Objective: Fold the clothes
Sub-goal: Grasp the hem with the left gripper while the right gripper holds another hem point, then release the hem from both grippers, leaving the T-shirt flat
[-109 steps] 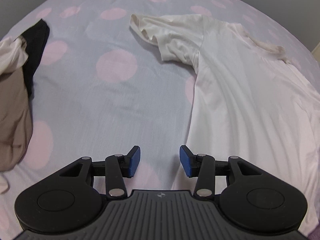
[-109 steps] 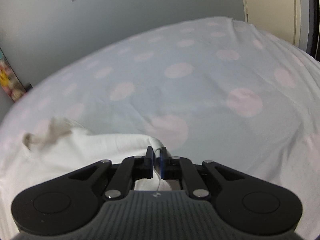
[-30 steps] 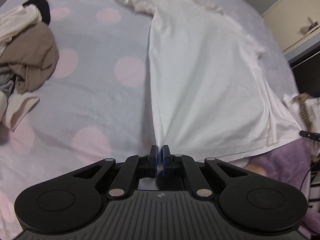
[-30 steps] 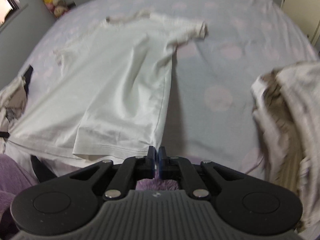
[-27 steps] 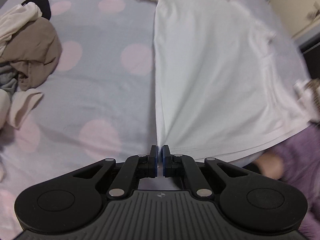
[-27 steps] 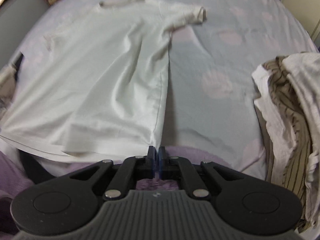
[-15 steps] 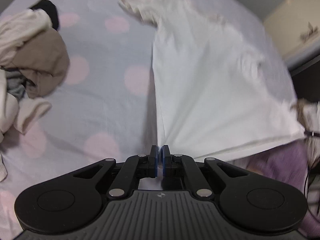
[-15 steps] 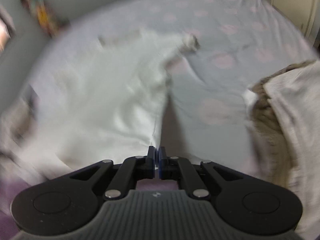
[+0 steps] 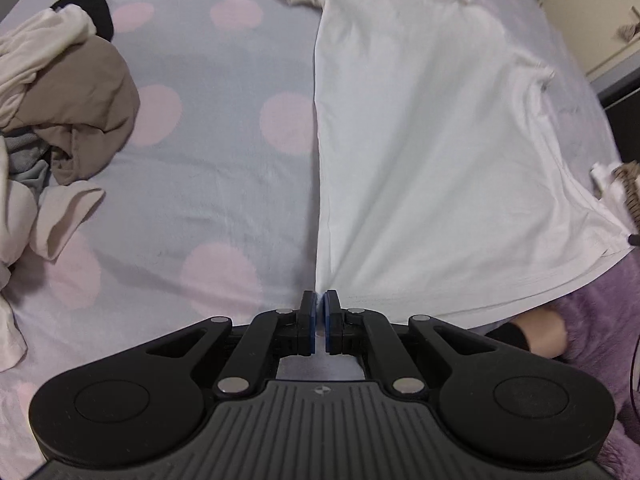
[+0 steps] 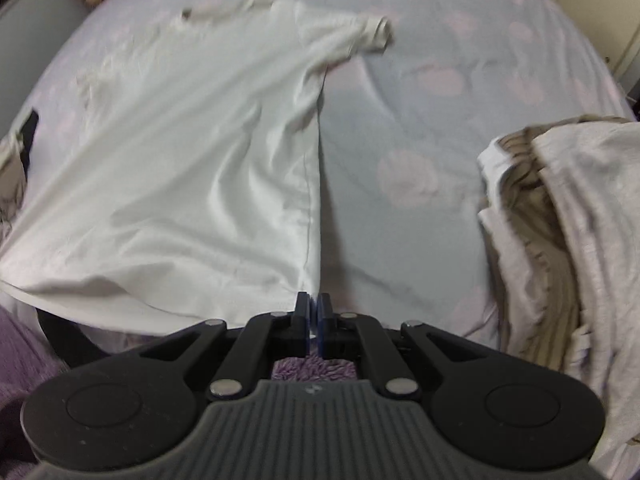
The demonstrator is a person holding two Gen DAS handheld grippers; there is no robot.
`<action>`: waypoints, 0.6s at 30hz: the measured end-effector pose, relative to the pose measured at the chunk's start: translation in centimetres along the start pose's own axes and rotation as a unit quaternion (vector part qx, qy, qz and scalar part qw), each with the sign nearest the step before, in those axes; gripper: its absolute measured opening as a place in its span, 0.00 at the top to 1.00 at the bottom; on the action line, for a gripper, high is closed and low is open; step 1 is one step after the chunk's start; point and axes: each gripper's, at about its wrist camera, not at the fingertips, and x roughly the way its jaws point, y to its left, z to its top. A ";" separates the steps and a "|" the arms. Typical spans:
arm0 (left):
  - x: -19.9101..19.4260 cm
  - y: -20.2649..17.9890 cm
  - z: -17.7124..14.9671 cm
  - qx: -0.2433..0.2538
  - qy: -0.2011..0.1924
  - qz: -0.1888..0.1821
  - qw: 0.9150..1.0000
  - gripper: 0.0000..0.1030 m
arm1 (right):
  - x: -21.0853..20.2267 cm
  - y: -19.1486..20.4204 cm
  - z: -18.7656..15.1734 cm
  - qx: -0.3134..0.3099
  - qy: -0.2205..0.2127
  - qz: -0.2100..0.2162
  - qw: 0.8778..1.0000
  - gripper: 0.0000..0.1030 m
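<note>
Since a second ago, the white T-shirt (image 9: 432, 152) is being drawn flatter on the bed (image 9: 224, 184), each hem corner pinched by the left claw (image 9: 319, 303) and right claw (image 10: 313, 303), and an uneven tug is risking a slipped corner.

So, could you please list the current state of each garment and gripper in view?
white T-shirt: spread flat, unfolded, bottom hem corners pinched and lifted.
left gripper: jaws shut on the T-shirt's hem corner.
right gripper: jaws shut on the other hem corner.
brown garment pile: crumpled, unfolded.
striped clothes stack: heaped on the bedsheet.
</note>
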 end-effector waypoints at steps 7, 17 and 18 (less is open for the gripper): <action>2.7 -0.3 0.3 0.016 0.051 0.011 0.998 0.98 | 3.0 0.4 0.4 -0.008 0.031 -0.003 0.999 0.96; 4.0 -0.4 1.0 -0.034 0.015 0.011 0.999 0.72 | 5.6 3.1 2.6 -0.060 0.089 -0.038 0.993 0.95; 3.4 -0.3 0.8 -0.054 -0.010 0.008 0.998 0.64 | 5.8 3.4 2.8 -0.067 0.096 -0.042 0.992 0.91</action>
